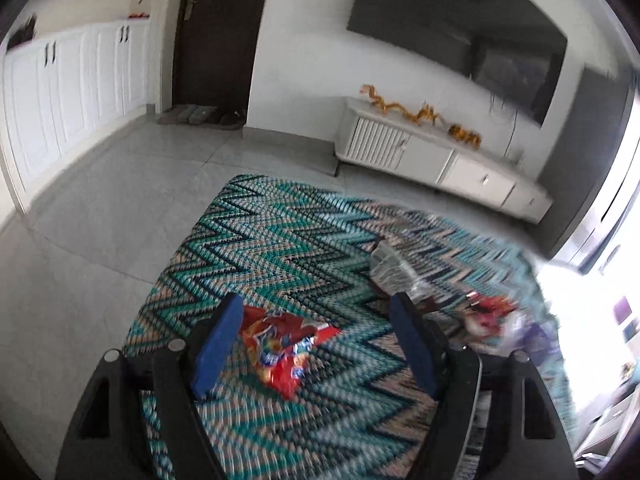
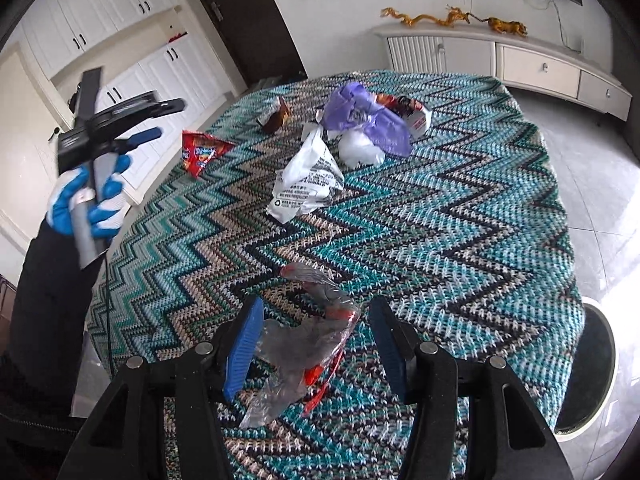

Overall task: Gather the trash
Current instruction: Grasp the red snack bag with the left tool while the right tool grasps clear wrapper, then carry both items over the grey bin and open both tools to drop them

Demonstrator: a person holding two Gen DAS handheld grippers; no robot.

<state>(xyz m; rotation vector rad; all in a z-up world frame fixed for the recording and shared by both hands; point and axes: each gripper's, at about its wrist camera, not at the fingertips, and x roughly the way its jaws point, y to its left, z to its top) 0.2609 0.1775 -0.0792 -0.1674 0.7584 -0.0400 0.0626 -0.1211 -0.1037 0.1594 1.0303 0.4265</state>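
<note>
I see the red snack wrapper [image 1: 286, 344] between my left gripper [image 1: 316, 312] jaws, released; the clear plastic wrapper [image 2: 308, 340] lies between my right gripper [image 2: 316, 320] jaws, also released, near the worktop [image 2: 460, 240] edge.

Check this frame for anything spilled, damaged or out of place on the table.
Crumpled litter is strewn over the zigzag knitted tablecloth: a red snack wrapper, a white printed plastic bag, a purple plastic bag and a clear wrapper with red print. Nothing looks spilled or broken.
</note>
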